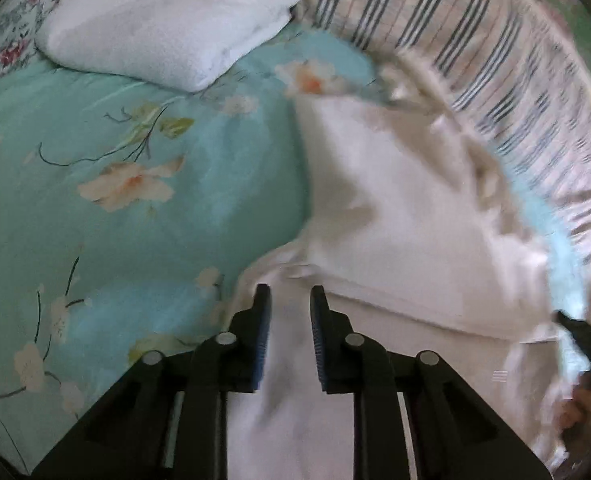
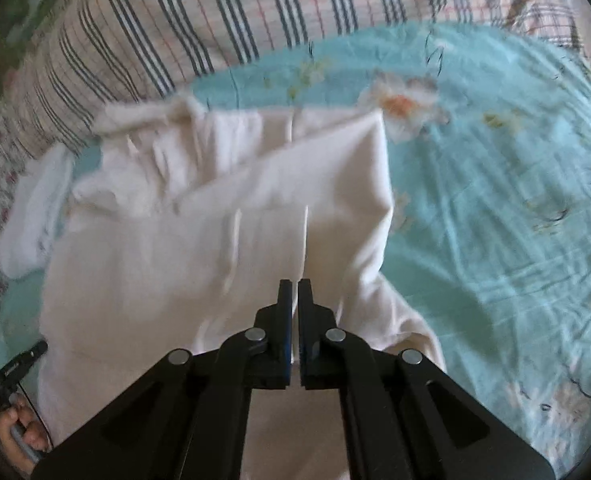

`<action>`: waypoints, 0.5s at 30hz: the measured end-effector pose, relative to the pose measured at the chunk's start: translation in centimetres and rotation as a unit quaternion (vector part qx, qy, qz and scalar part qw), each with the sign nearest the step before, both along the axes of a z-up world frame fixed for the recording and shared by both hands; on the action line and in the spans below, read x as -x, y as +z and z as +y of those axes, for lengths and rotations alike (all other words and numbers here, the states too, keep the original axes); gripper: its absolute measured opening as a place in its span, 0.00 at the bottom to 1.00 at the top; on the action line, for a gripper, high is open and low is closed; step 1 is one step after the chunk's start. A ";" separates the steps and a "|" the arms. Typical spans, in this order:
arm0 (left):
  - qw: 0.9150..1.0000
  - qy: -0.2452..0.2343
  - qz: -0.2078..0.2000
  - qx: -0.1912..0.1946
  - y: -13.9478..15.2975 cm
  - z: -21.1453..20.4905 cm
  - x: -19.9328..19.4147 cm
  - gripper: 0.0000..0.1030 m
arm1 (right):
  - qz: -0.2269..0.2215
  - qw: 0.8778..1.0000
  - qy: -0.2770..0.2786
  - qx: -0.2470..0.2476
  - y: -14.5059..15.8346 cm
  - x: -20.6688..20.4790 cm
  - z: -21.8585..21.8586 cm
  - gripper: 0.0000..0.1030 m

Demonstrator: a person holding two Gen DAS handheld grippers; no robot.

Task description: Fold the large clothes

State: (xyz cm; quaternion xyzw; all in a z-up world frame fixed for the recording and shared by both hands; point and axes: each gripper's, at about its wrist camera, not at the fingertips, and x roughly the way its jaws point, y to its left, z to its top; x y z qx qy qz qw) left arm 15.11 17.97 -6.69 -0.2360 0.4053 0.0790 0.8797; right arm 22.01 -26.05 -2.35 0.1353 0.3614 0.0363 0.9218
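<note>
A large cream garment (image 1: pixel 395 216) lies partly folded on the teal floral bed sheet (image 1: pixel 95 208). My left gripper (image 1: pixel 290 296) is open, its jaws apart over the garment's near edge, with cloth running between them. In the right wrist view the same garment (image 2: pixel 223 216) spreads out ahead. My right gripper (image 2: pixel 296 286) is shut on a fold of the cream garment and holds it raised. The left gripper's tip (image 2: pixel 27 358) and a hand show at the lower left there. The right gripper's tip (image 1: pixel 575 328) shows at the right edge of the left wrist view.
A folded white towel (image 1: pixel 167 32) lies on the sheet at the back left; it also shows in the right wrist view (image 2: pixel 35 216). A striped plaid blanket (image 1: pixel 455 32) runs along the far side of the bed (image 2: pixel 175 28). A floral quilt (image 1: pixel 7 40) lies beyond the towel.
</note>
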 end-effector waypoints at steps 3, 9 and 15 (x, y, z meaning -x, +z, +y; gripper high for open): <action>0.997 -0.041 -0.042 0.042 2.3 -0.9 -0.4 0.36 | -0.021 0.999 0.037 -0.030 1.0 0.3 0.7 0.02; 0.997 -0.066 -0.001 0.042 0.3 -2.3 -7.2 0.44 | 0.040 0.992 0.108 -0.049 -1.5 -3.4 4.1 0.02; 0.997 -0.053 0.023 0.059 -2.3 0.1 -7.8 0.18 | 0.081 0.991 0.058 -0.089 -4.0 -4.5 0.1 0.02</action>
